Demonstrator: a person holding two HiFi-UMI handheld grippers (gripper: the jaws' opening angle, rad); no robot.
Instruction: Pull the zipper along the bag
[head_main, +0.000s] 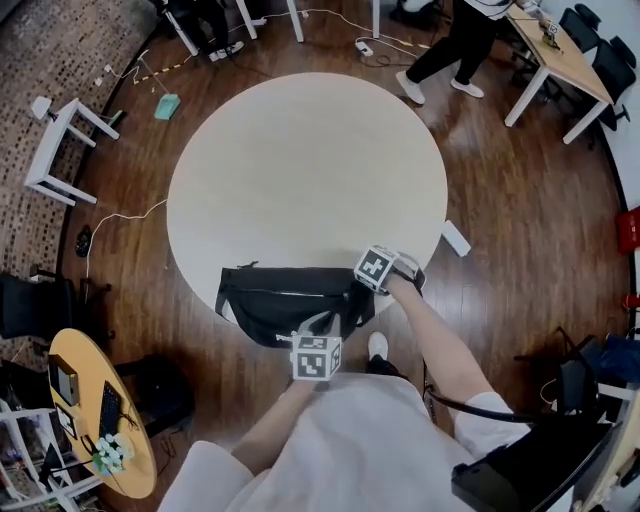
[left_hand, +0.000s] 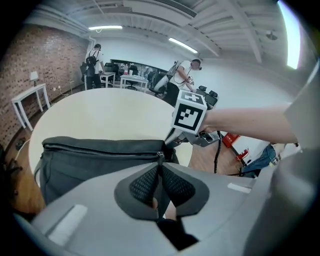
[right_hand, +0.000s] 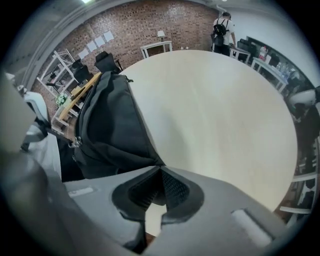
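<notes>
A black zip bag (head_main: 285, 305) lies along the near edge of the round pale table (head_main: 300, 170). My left gripper (head_main: 318, 325) comes at it from the front. In the left gripper view the left gripper (left_hand: 160, 162) is shut on the small zipper pull (left_hand: 160, 157), at the right end of the zip line across the bag (left_hand: 100, 165). My right gripper (head_main: 358, 288) sits at the bag's right end. In the right gripper view the right gripper (right_hand: 160, 170) pinches a corner of the bag's black fabric (right_hand: 112, 130).
Bare tabletop stretches beyond the bag. A small round wooden table (head_main: 100, 420) with gadgets stands at lower left. A white stool (head_main: 60, 150) is at the left. A person (head_main: 450, 50) walks past a desk (head_main: 560, 60) at the back right.
</notes>
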